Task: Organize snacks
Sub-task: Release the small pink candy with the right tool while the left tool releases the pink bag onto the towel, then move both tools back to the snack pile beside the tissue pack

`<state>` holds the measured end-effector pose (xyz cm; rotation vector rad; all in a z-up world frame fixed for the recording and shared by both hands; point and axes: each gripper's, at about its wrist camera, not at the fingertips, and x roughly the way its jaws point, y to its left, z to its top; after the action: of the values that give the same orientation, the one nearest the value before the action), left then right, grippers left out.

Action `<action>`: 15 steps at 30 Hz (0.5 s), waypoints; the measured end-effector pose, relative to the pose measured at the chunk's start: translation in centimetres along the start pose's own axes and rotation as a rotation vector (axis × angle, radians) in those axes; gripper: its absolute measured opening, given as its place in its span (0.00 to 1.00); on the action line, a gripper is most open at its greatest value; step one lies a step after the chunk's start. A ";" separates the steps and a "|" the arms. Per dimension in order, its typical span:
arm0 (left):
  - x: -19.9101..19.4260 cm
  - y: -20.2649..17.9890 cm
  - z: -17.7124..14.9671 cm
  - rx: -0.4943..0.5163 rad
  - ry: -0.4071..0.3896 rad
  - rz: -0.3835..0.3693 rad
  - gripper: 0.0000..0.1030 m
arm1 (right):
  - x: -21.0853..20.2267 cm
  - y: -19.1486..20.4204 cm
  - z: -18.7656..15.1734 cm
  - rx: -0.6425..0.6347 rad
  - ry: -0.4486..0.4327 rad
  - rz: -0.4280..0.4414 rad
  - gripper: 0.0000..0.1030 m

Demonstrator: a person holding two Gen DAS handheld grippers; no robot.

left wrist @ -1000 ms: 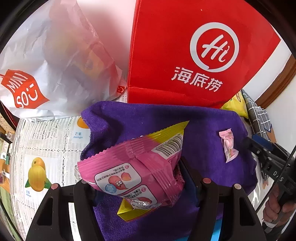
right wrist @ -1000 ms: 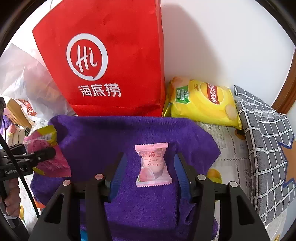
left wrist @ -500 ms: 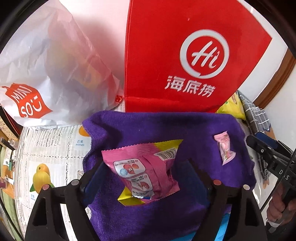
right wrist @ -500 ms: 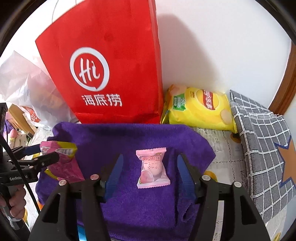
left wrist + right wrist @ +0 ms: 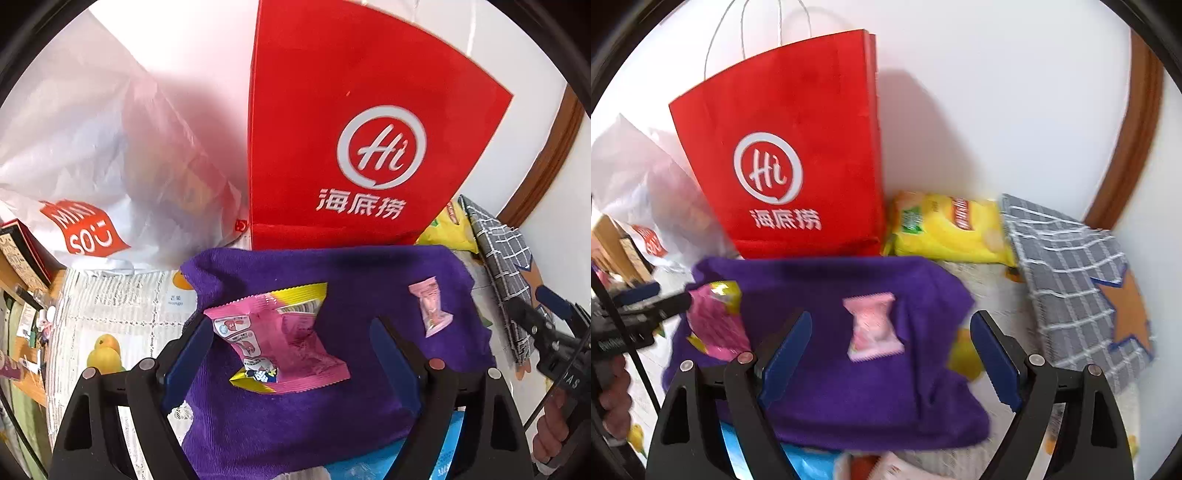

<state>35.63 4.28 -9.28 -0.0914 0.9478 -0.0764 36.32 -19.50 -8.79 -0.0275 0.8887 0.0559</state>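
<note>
Snacks first: the pink-and-yellow snack packet [image 5: 280, 343] lies flat on the purple towel [image 5: 332, 417], and the small pink candy [image 5: 873, 326] rests further along the same towel, well apart from it. Left hand-held gripper [image 5: 290, 354] hangs over the packet with its blue pads [image 5: 188, 354] spread wide on either side, touching nothing; its jaws have just been opening, and the packet sits loose between them. Right hand-held gripper [image 5: 890, 354] is the same story, jaws just opening, parted wide, the candy lying free between them on the towel. Behind the towel stands a red paper bag [image 5: 798, 166] with a white "Hi" logo, a white plastic shopping bag [image 5: 96, 177] slumped to one side of it. A yellow chip bag [image 5: 945, 232] leans near the wall beside a grey checked cloth [image 5: 1071, 273]. A fruit-printed cover [image 5: 110, 317] shows on the desk beside the towel.
</note>
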 end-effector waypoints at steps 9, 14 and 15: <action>-5.1 -1.0 -0.7 0.006 -0.097 -0.011 0.84 | -5.1 -1.7 -2.2 0.047 -0.042 -0.001 0.85; -7.0 -1.0 -2.2 -0.011 -0.100 -0.011 0.84 | -7.6 -2.0 -3.7 0.033 -0.070 -0.025 0.85; -7.5 -1.0 -2.6 -0.011 -0.103 -0.017 0.84 | -8.0 -2.1 -4.0 0.030 -0.072 -0.024 0.85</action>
<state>29.15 3.95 -4.61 -0.1122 0.8449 -0.0817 28.28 -22.05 -5.10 -0.0081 0.8174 0.0209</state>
